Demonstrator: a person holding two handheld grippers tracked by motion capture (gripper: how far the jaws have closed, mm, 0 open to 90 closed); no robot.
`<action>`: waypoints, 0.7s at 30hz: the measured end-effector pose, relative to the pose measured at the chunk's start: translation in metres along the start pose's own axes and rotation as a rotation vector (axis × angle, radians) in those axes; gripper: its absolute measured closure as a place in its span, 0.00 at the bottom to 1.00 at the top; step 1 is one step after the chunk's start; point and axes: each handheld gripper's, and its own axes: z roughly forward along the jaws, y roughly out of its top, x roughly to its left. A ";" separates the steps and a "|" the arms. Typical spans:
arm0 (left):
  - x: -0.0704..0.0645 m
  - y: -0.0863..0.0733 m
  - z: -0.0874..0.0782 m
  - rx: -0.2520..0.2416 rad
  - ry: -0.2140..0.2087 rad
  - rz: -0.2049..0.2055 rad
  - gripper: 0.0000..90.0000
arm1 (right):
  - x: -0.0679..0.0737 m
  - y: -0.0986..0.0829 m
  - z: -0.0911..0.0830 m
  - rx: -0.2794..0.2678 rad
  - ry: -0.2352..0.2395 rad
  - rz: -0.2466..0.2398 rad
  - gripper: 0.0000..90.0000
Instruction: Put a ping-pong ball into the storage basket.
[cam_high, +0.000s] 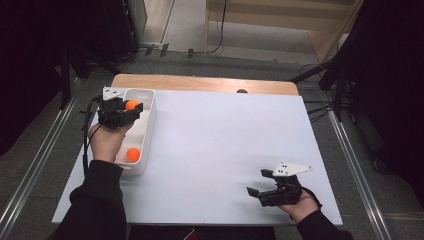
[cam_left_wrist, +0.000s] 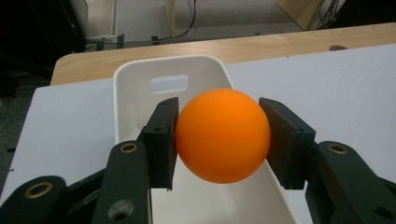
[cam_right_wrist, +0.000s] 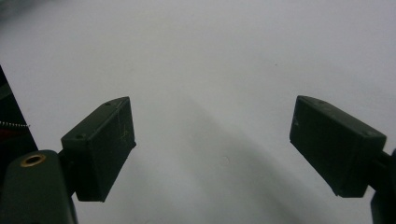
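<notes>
An orange ball (cam_left_wrist: 223, 135) is pinched between the two black jaws of my left gripper (cam_high: 131, 107), held over the far half of a white bin (cam_high: 148, 125) at the table's left. In the high view that ball (cam_high: 132, 105) hangs just above the bin's inside. A second orange ball (cam_high: 133, 154) lies on the bin's floor near its front end. Over the white table sheet at the front right, my right gripper (cam_high: 259, 192) is open, its jaws wide apart with nothing between them (cam_right_wrist: 212, 144).
The white sheet (cam_high: 220, 145) covers most of a wooden table whose bare far edge (cam_high: 200, 83) shows behind it. The bin's far wall has a handle slot (cam_left_wrist: 169, 83). Cables and dark stands sit on the floor beyond and to the right.
</notes>
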 end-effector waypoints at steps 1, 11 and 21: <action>0.000 0.000 0.000 -0.003 0.002 0.001 0.56 | 0.000 0.000 0.000 0.000 0.000 0.000 0.14; 0.002 -0.004 0.004 -0.003 0.000 -0.004 0.56 | 0.000 0.000 0.000 0.005 -0.003 0.003 0.14; -0.001 -0.007 0.008 -0.008 0.012 0.015 0.56 | 0.000 0.000 0.000 0.007 -0.003 0.004 0.14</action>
